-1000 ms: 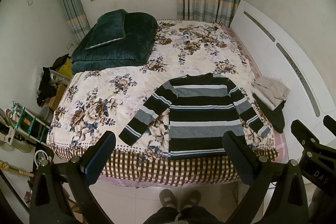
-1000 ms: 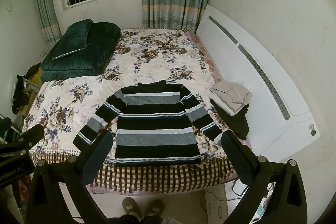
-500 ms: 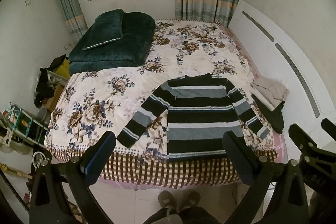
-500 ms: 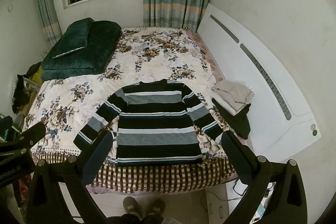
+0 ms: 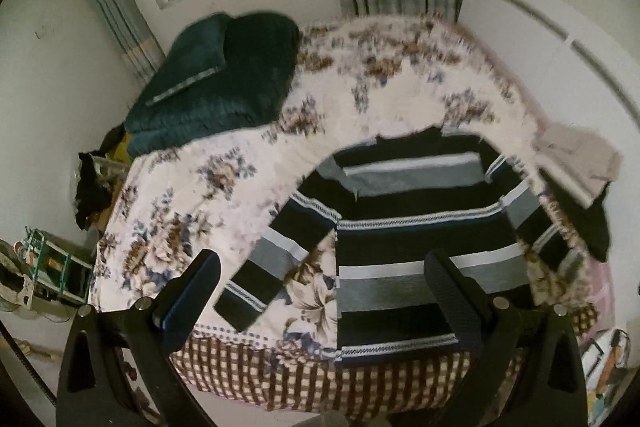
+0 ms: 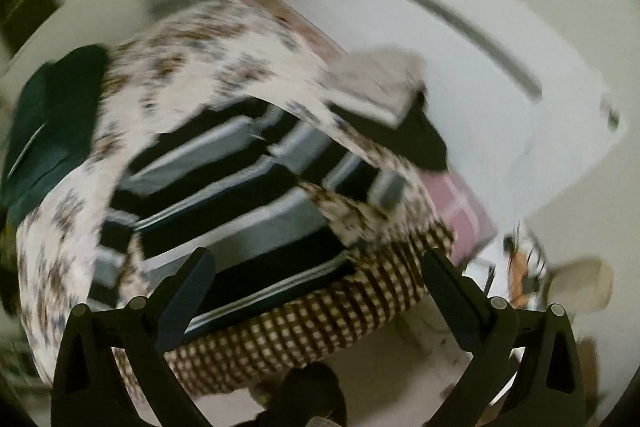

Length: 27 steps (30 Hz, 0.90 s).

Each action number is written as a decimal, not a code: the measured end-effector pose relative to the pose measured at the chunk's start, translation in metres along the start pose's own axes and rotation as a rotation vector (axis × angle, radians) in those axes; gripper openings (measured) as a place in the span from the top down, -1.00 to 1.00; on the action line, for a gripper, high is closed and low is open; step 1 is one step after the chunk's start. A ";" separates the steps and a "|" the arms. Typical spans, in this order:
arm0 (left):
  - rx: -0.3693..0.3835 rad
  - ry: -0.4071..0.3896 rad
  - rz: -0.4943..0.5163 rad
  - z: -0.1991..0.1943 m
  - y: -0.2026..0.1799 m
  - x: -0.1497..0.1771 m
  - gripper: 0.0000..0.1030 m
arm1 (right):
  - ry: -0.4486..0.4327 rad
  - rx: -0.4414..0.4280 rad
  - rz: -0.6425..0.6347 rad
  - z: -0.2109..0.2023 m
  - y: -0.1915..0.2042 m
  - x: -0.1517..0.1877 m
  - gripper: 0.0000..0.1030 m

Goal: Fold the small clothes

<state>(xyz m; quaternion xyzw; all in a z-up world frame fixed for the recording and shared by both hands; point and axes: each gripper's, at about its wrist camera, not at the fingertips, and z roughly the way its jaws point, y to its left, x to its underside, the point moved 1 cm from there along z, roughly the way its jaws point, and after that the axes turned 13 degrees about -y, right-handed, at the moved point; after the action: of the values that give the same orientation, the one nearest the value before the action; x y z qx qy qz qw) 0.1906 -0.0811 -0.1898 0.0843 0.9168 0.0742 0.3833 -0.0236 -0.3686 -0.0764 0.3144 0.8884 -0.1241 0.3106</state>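
A black, grey and white striped sweater (image 5: 416, 227) lies flat, front up, sleeves spread, near the foot edge of a floral bed (image 5: 192, 195). It also shows blurred in the right wrist view (image 6: 240, 195). My left gripper (image 5: 324, 291) is open and empty, hovering in front of the bed's foot edge over the sweater's hem and left sleeve. My right gripper (image 6: 316, 291) is open and empty, above the hem near the sweater's right side. Neither touches the cloth.
A folded beige and black clothes pile (image 5: 580, 171) sits at the bed's right edge, also in the right wrist view (image 6: 384, 95). A dark green quilt and pillow (image 5: 216, 87) lie at the far left. A white headboard panel (image 6: 500, 99) leans on the right wall. Clutter (image 5: 48, 267) stands left of the bed.
Both grippers have moved forward and down toward the bed's foot edge; the sweater looms larger. The right view has swung to the right and is motion-blurred. Jaws stay open.
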 end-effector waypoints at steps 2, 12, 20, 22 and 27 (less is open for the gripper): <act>-0.031 0.050 0.006 0.048 -0.022 0.008 -1.00 | 0.051 0.026 0.084 0.063 -0.034 0.002 -1.00; -0.128 0.322 -0.030 0.238 -0.078 0.098 -1.00 | 0.255 0.114 0.440 0.374 -0.168 0.043 -0.84; -0.175 0.406 -0.077 0.311 -0.070 0.145 -1.00 | 0.327 0.129 0.674 0.518 -0.222 0.078 -0.74; -0.179 0.409 -0.088 0.318 -0.068 0.147 -1.00 | 0.319 0.111 0.679 0.532 -0.218 0.080 -0.36; -0.202 0.385 -0.120 0.320 -0.049 0.146 -1.00 | 0.272 0.170 0.600 0.526 -0.196 0.071 0.79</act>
<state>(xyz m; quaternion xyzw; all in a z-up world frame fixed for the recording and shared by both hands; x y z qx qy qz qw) 0.3140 -0.0753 -0.5229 -0.0247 0.9643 0.1575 0.2116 0.0574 -0.7040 -0.5246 0.6002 0.7762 -0.0575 0.1844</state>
